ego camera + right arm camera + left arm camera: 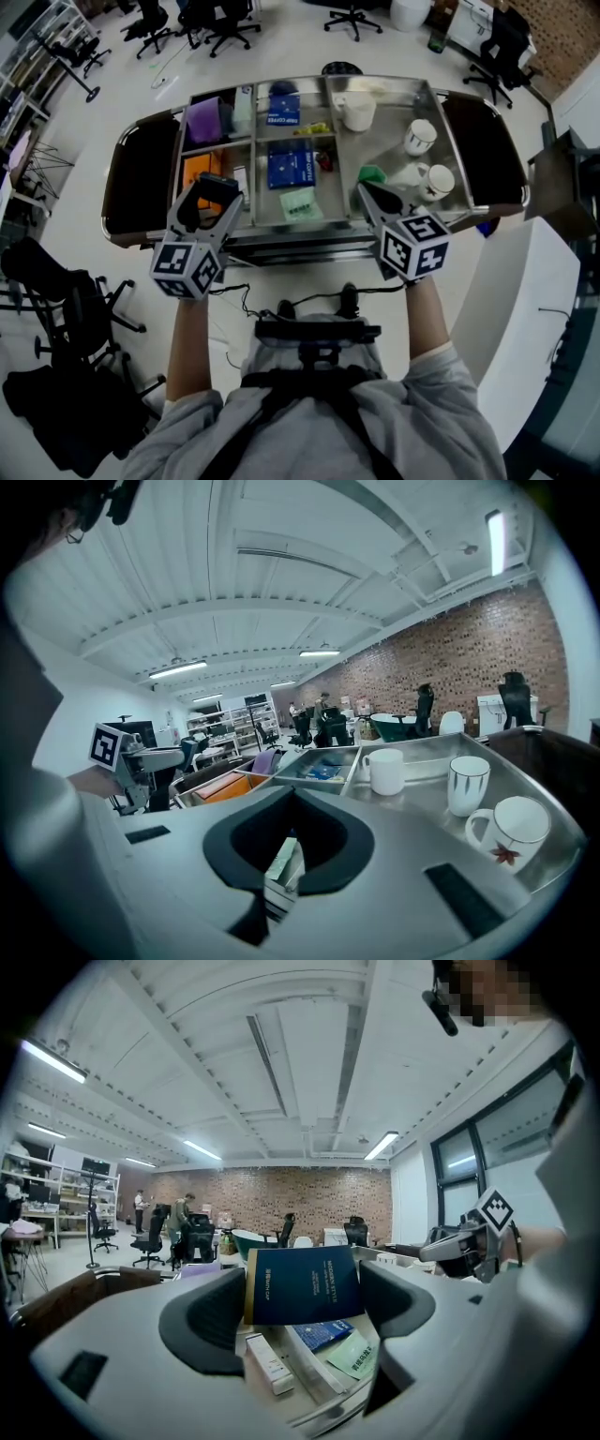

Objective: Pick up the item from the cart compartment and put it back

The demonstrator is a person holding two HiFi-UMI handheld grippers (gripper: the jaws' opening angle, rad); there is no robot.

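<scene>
Gripping a dark blue box point(302, 1283) in the left gripper point(304, 1312)

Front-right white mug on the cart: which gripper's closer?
Right. The right gripper sits just left of the mug; the left gripper is across the cart, over its left compartments.

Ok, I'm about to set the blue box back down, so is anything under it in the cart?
Possibly. The left gripper holds the dark blue box above the cart; a small white carton lies directly below it. The blue packet and green packet lie past a divider, to the side.
</scene>
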